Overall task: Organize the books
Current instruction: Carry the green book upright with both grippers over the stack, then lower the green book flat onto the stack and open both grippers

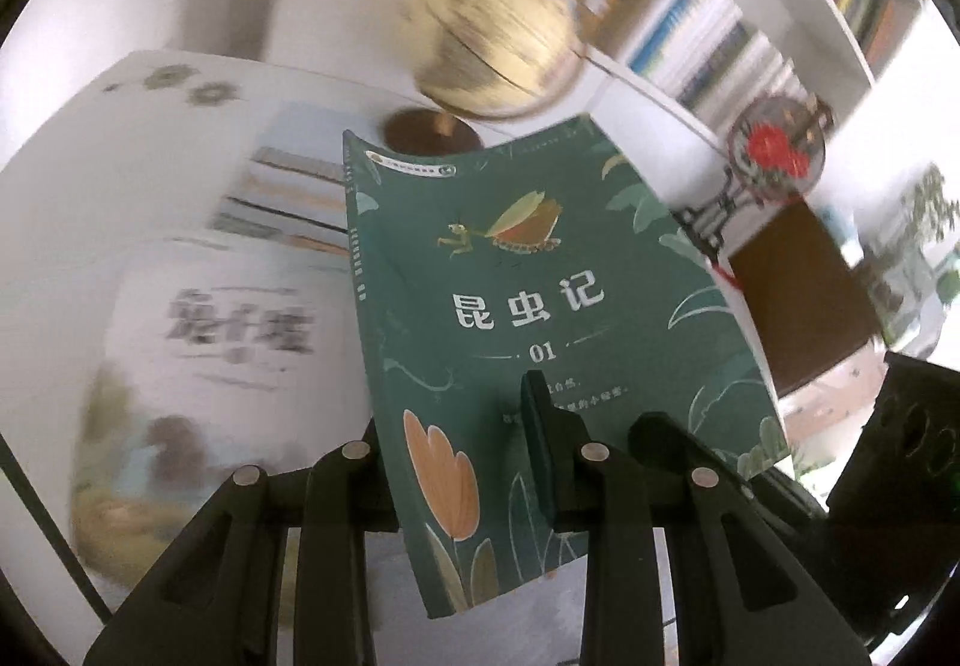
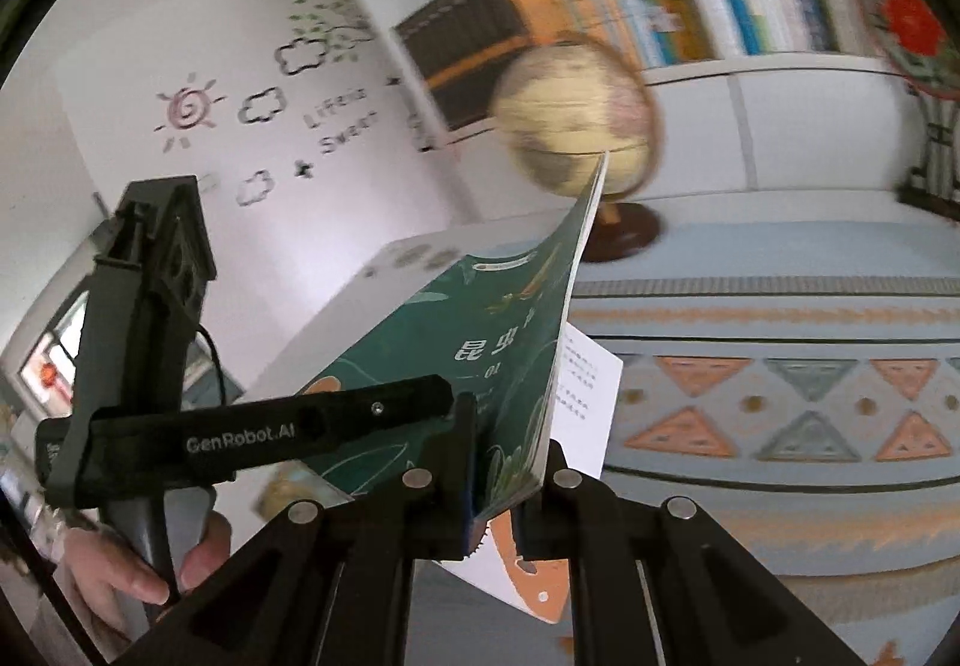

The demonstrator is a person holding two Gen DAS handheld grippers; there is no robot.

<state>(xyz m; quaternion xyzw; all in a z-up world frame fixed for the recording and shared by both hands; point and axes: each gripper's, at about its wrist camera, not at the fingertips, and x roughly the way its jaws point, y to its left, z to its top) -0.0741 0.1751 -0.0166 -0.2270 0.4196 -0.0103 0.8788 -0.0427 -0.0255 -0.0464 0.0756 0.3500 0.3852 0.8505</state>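
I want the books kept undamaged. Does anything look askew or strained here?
Yes. The green book is clamped by both the left tool and the right tool, its cover bowing, and loose white pages splay out behind it.

Glossy paper book (image 1: 540,306), matt black plastic gripper (image 1: 480,462).

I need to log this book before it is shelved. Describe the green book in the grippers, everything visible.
The green book is a thin paperback with a dark green cover showing a mantis, an orange tulip, pale leaves, white Chinese title characters and "01". It is closed, lifted off the table and tilted, its cover bowing slightly. The left gripper and the right gripper both clamp its lower edge. A white sheet with printed text shows just behind it. Behind it stands a globe.
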